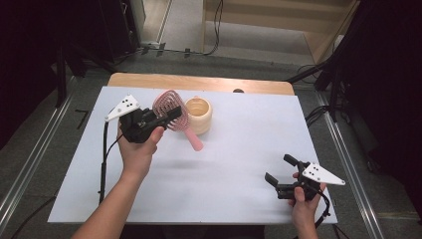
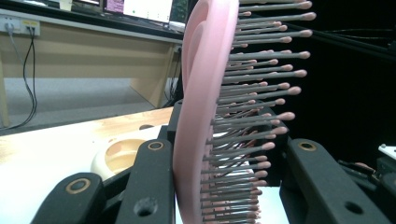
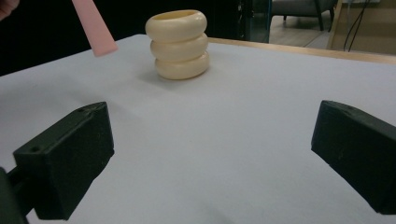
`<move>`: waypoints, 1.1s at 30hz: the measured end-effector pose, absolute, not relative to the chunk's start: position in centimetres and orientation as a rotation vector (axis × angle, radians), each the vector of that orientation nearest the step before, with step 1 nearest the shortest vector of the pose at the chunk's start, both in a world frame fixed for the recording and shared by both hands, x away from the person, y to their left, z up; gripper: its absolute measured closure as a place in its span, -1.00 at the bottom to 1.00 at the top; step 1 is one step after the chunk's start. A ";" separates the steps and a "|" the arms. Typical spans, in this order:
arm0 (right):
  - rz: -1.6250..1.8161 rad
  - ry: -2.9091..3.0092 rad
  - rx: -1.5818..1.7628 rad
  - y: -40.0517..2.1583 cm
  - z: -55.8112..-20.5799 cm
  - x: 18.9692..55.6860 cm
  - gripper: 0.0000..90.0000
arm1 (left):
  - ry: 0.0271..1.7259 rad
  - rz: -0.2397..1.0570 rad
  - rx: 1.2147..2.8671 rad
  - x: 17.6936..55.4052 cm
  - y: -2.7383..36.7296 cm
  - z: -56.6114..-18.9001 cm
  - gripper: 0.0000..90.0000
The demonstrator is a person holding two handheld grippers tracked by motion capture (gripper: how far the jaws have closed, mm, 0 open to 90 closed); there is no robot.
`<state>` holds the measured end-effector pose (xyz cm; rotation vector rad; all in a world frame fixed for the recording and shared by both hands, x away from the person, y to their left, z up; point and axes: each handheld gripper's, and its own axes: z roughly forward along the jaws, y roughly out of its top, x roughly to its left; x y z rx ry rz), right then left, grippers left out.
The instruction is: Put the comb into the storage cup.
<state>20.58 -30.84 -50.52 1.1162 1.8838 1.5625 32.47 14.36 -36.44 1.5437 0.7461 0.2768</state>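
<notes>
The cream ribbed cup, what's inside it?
The cream ribbed cup shows a bare inner wall in the high view; the pink hairbrush, held in the left gripper, hides part.

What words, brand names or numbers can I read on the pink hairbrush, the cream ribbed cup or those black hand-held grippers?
None can be read.
Pink plastic hairbrush: plain, no print.
Cream ribbed cup: no label.
Black left gripper and right gripper: no readable marking.
Dark tape mark on the floor left of the table: looks like a "7", too small to be sure.
Bright screens in the background: blurred, unreadable.
</notes>
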 end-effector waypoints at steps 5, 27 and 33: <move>1.548 1.883 1.126 -31.3 -50.8 20.7 -1.00 | 0.748 0.278 1.540 32.9 14.4 -36.0 0.47; 1.538 1.882 1.110 -31.4 -51.0 20.6 -1.00 | 0.777 0.305 1.497 35.1 15.0 -34.8 0.47; 1.540 1.887 1.107 -31.4 -51.0 20.6 -1.00 | 0.777 0.305 1.490 35.5 14.9 -34.5 0.47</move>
